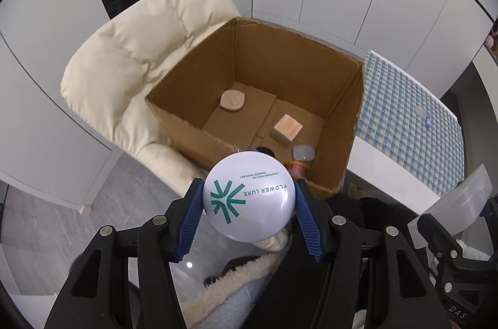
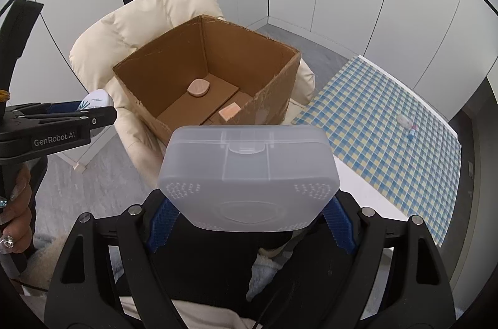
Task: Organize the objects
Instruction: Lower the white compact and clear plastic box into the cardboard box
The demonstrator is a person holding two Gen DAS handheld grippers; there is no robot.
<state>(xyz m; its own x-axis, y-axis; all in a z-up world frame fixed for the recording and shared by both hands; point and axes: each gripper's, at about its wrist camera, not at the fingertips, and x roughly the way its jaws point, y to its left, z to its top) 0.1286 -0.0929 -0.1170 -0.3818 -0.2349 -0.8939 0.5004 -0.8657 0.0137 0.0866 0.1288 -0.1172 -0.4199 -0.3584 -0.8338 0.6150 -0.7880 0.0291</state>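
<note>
Tilting down, left hand-held gripper (image 1: 249, 201) clamping compact (image 1: 249, 196), cardboard box (image 1: 186, 98) ahead

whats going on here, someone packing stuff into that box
Looks like it. A person holds two grippers near an open cardboard box sitting on a cream chair. The left gripper grips a round white compact; the right gripper grips a frosted plastic case. Neither is in yet; a few small items already lie inside.

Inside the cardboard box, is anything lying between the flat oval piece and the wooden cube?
Nothing. In the left wrist view, only bare cardboard flaps of the box floor separate the oval piece from the wooden cube.
</note>
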